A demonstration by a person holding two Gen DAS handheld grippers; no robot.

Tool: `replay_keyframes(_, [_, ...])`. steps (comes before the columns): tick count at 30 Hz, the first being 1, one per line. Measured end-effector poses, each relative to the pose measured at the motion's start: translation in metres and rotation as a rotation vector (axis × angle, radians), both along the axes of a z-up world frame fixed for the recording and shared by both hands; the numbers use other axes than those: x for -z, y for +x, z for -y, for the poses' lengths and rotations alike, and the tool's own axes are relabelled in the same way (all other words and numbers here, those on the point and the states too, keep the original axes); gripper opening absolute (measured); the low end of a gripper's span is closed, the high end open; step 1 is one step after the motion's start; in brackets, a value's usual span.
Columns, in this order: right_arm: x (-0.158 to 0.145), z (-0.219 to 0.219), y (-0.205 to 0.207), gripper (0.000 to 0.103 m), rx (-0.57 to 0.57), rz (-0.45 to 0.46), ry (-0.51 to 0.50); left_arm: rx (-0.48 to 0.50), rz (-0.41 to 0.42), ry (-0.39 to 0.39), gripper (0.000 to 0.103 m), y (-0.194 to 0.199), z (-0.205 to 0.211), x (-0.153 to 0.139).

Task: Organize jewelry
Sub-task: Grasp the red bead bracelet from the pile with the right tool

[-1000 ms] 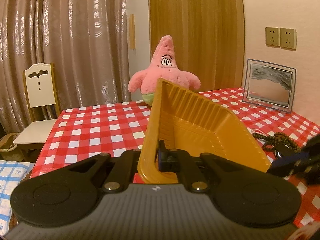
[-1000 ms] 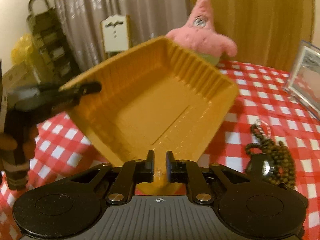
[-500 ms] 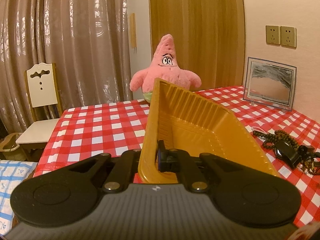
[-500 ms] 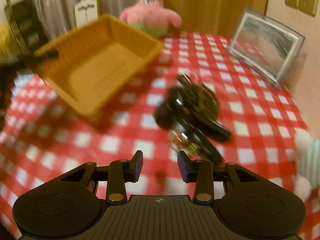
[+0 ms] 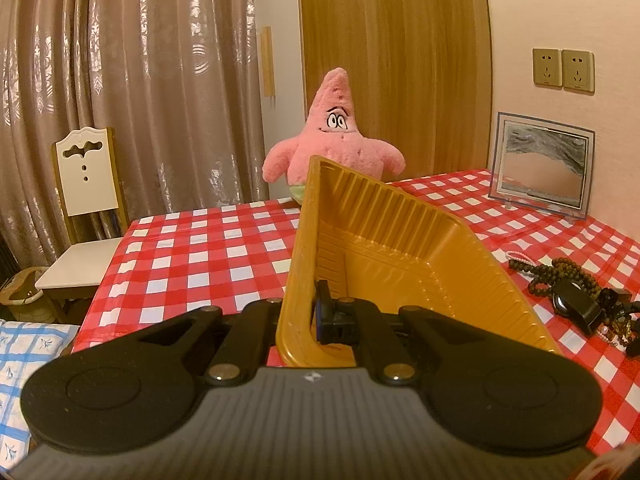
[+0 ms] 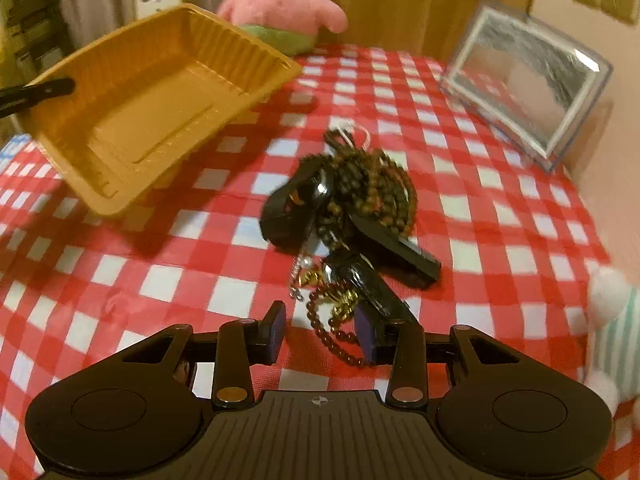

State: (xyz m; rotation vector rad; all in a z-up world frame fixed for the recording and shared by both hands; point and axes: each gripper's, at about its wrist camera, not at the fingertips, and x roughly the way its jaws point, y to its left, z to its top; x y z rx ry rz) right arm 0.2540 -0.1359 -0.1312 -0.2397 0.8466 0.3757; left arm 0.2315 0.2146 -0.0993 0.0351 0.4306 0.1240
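Note:
My left gripper [image 5: 310,318] is shut on the near rim of an empty yellow plastic tray [image 5: 400,256] and holds it tilted above the table; the tray also shows in the right wrist view [image 6: 152,96], with the left fingers [image 6: 36,90] on its edge. A tangled pile of jewelry [image 6: 352,216] lies on the red checked tablecloth: brown bead strings, black watches, gold and silver chains. It shows at the right of the left wrist view [image 5: 576,292]. My right gripper [image 6: 320,330] is open, its fingers on either side of a dark bead string [image 6: 336,332] at the pile's near end.
A pink starfish plush [image 5: 334,140] sits at the table's far edge. A framed picture [image 5: 542,166] leans on the wall at the right. A white chair [image 5: 86,200] stands left of the table. A white and green plush [image 6: 612,320] lies at the right edge.
My right gripper let go of the tray, swung right to the jewelry pile and opened wide at its near end. The left gripper still holds the tray, barely moved.

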Motion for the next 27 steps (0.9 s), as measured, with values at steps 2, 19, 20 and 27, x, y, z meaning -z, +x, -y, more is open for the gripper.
replay_keyframes(2, [0.001,-0.003,-0.003,0.03,-0.012,-0.024,0.006,0.0,0.001,0.001,0.004,0.0,-0.001,0.0])
replay_keyframes(19, [-0.002,-0.011,-0.015,0.026,0.18,-0.048,0.14,-0.009,0.002,-0.003,0.004,0.0,-0.001,0.0])
replay_keyframes(20, [-0.002,-0.009,-0.013,0.026,0.196,-0.057,0.162,-0.009,0.002,-0.002,0.004,0.0,-0.001,0.0])
replay_keyframes(27, [-0.001,-0.028,-0.016,0.025,0.218,-0.023,0.09,-0.011,0.003,-0.002,0.004,0.0,0.0,0.0])
